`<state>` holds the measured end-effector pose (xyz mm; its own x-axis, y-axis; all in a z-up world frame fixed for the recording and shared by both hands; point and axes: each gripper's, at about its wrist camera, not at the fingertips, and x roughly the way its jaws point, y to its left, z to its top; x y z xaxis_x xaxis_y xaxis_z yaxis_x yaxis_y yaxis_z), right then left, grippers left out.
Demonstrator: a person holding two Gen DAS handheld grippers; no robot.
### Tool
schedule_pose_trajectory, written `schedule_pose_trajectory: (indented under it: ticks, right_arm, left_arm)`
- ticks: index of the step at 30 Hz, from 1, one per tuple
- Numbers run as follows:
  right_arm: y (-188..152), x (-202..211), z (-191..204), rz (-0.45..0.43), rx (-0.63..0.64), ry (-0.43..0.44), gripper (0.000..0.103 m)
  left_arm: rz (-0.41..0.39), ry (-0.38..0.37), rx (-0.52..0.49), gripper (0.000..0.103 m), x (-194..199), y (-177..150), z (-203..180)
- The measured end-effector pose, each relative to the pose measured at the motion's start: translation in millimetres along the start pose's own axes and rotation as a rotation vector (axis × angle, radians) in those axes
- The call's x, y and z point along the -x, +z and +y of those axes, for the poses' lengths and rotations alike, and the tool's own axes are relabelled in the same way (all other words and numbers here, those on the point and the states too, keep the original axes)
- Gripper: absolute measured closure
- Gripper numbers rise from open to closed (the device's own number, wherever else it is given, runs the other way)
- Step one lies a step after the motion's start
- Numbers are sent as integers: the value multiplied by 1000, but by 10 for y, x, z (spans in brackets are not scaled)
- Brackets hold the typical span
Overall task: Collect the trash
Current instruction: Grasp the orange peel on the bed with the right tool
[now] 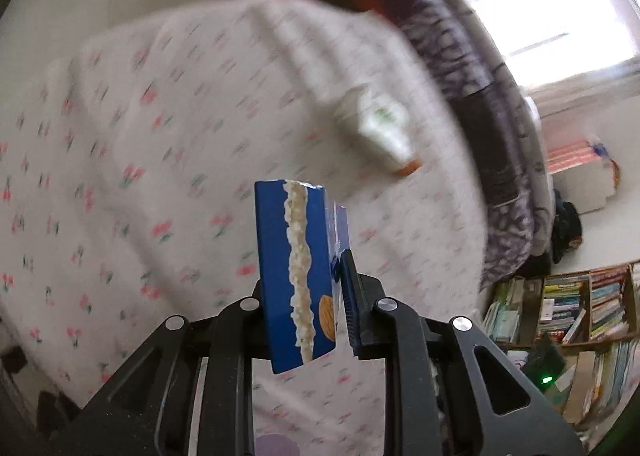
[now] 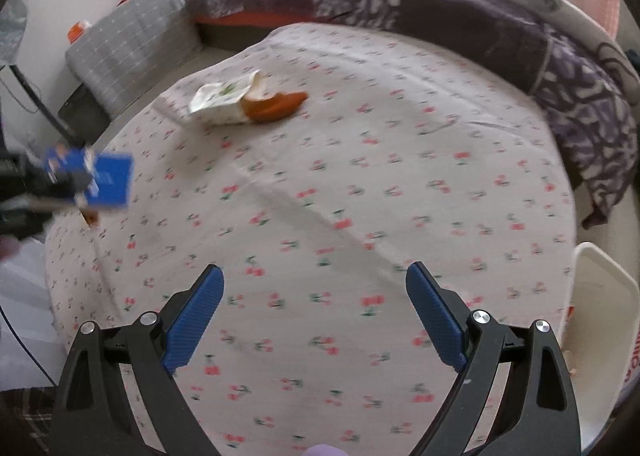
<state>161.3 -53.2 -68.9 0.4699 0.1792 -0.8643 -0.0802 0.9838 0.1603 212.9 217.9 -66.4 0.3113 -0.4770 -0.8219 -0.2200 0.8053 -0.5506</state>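
One blue carton (image 1: 298,276) sits clamped in your left gripper (image 1: 340,296); your right gripper (image 2: 316,312) gapes empty above the bed (image 2: 400,184). Its thin hold could slip; the white-and-orange wrapper (image 2: 244,102) lies farther off.

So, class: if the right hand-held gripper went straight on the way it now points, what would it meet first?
Most likely the cherry-print bedsheet. The right hand-held gripper is open and empty, angled down at bare sheet; the white-and-orange wrapper lies farther off, left of that line.
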Motion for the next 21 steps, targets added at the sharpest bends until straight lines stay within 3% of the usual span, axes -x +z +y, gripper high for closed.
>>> schedule_pose_trajectory:
  ticks: [4, 9, 15, 19, 21]
  right_arm:
    - [-21, -41, 95, 11, 9, 12, 13]
    - [-10, -10, 168, -2, 31, 13, 13]
    - [4, 21, 202, -6, 39, 16, 13]
    - [4, 24, 218, -4, 40, 21, 13]
    - [-1, 16, 233, 0, 40, 20, 13]
  left_arm:
    - [43, 46, 43, 76, -93, 13, 241]
    - [35, 83, 112, 50, -66, 69, 499]
    - [-1, 71, 145, 47, 1, 101, 618]
    - [-49, -15, 151, 47, 51, 127, 634]
    - [-66, -8, 162, 47, 20, 150, 640]
